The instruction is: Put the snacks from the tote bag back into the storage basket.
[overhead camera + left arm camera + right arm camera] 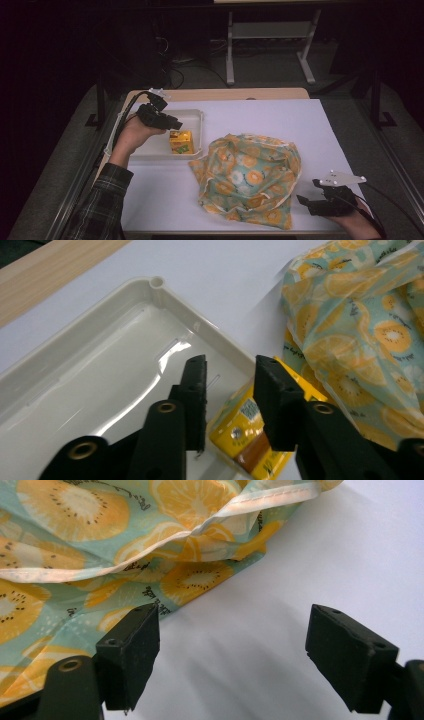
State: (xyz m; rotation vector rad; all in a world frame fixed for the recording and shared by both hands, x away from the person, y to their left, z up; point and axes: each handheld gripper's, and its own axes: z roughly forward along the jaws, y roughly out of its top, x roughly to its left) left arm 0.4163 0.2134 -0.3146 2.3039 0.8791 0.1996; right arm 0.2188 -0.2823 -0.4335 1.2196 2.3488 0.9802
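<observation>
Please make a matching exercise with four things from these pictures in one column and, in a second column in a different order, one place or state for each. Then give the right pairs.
Things:
1. yellow carton
2. fruit-print cloth bag
3. left gripper
4. right gripper

Places or states:
A. lies crumpled on the white sheet
B. jaws open above bare white sheet, by the bag's edge
C. lies in the white tray
D. jaws open above the tray, carton below them

Pairs: 1-C, 2-A, 3-D, 4-B
</observation>
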